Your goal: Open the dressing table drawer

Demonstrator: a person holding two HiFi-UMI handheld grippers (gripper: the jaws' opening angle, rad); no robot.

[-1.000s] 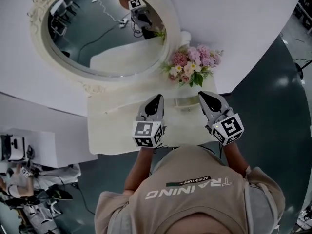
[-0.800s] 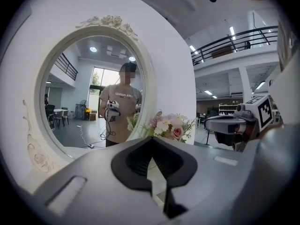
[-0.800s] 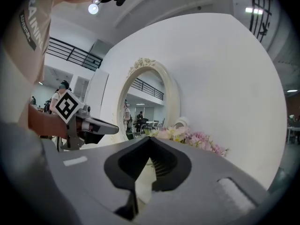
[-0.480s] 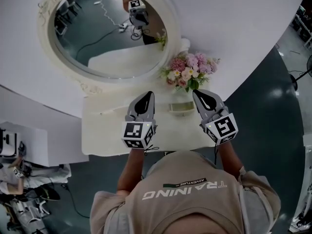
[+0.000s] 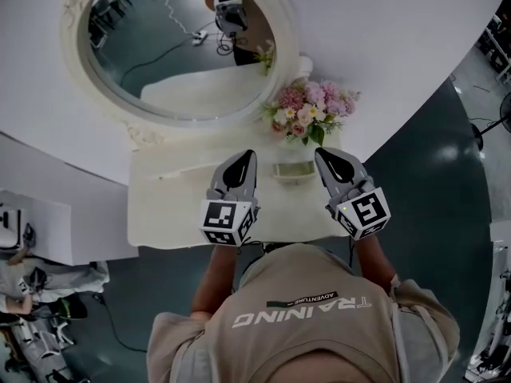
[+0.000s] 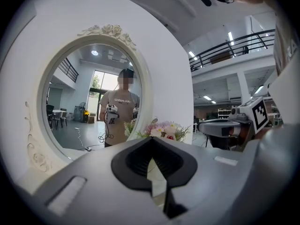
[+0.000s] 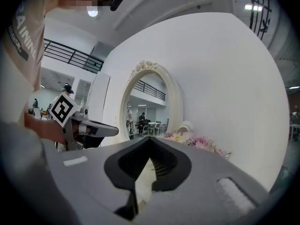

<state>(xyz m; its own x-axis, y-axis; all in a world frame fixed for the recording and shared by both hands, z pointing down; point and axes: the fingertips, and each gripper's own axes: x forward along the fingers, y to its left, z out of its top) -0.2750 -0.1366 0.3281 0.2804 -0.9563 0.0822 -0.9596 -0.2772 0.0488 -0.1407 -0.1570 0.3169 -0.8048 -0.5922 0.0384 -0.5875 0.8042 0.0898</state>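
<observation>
The cream dressing table (image 5: 172,214) stands against a curved white wall under an oval mirror (image 5: 176,46). Its drawer front is hidden below the top from the head view. My left gripper (image 5: 242,163) hovers over the middle of the top, pointing level at the wall, jaws shut and empty. My right gripper (image 5: 326,157) hangs beside it to the right, also shut with nothing held. In the left gripper view my left gripper (image 6: 151,140) faces the mirror (image 6: 89,97). In the right gripper view my right gripper (image 7: 150,139) faces the mirror's frame (image 7: 176,107).
A bouquet of pink flowers (image 5: 310,110) stands at the table's back right, with a small dish (image 5: 294,171) in front of it between the two grippers. Another person (image 5: 24,282) is at the lower left on the dark floor.
Both grippers have risen a little above the table top and stay shut. The head view has shifted slightly, so the table sits a bit further left.
</observation>
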